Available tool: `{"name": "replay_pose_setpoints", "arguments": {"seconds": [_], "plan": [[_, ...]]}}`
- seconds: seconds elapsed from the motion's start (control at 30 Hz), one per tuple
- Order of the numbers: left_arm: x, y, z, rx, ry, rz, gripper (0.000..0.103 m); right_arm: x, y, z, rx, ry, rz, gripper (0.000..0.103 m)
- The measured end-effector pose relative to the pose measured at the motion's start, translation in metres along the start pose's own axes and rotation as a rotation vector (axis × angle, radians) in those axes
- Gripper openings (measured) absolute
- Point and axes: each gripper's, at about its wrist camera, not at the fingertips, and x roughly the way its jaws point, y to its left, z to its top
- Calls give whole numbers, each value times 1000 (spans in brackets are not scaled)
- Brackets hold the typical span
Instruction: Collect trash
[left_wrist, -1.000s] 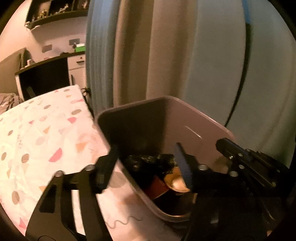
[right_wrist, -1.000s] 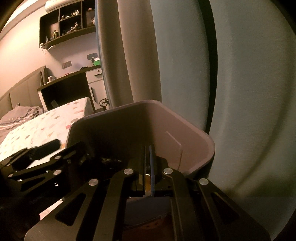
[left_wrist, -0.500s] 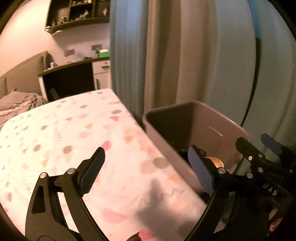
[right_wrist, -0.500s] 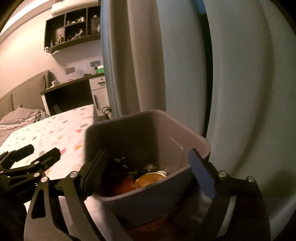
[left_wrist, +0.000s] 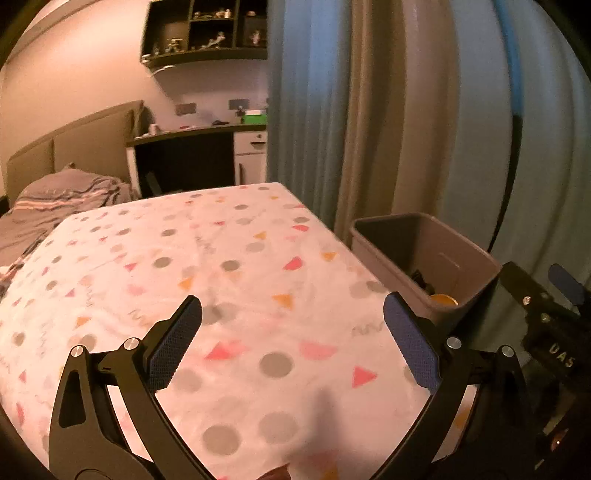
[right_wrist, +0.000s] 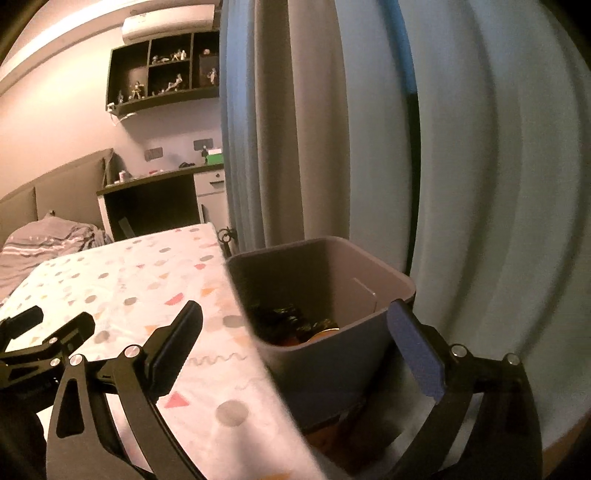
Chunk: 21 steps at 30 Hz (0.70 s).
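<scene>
Left gripper (left_wrist: 291, 332) over patterned bedspread (left_wrist: 229, 266), jaws opening, nothing between. Right gripper (right_wrist: 295, 332) near grey bin (right_wrist: 369, 280), jaws opening, empty. Trash (right_wrist: 284, 317) inside bin (orange lid visible). Right gripper body reads "UAS".

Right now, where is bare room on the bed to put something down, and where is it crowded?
The white bedsheet with coloured dots and triangles lies bare from the crumpled grey striped blanket to its edge beside the grey plastic bin. The bin is crowded with trash, including a round gold lid.
</scene>
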Motion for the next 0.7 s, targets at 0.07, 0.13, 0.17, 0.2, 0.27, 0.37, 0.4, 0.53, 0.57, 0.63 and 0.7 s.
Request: {"name": "replay_pose_setpoints", "arguments": {"seconds": [0.07,0.13,0.17,0.2,0.27,0.37,0.4,0.53,0.57,0.63,0.7], "plan": [[-14,10,-4,-11,-16,21,97,-10,6,-2,-5,-4,-1,96],[-25,18,-7,-20,-23,32,97,-21,14,-6,-12,-2,-3,96],[-31,22,-9,-26,-23,34,97,-25,17,-8,-13,0,-2,96],[-35,25,-10,-29,-25,35,97,-30,21,-10,-15,0,-2,96],[-45,29,-13,-31,-39,40,97,-37,27,-14,-23,3,-5,96],[-57,32,-18,-34,-53,51,97,-48,37,-20,-37,10,-7,96],[-60,33,-21,-34,-53,53,97,-51,40,-21,-42,8,-9,96],[-71,38,-28,-33,-59,47,97,-62,50,-26,-59,-10,-7,96],[-72,40,-29,-36,-58,50,97,-64,51,-27,-65,-15,-6,96],[-75,43,-31,-47,-58,55,97,-69,55,-27,-76,-30,-12,96],[-78,47,-33,-57,-62,63,97,-72,58,-27,-83,-41,-10,96]]}}
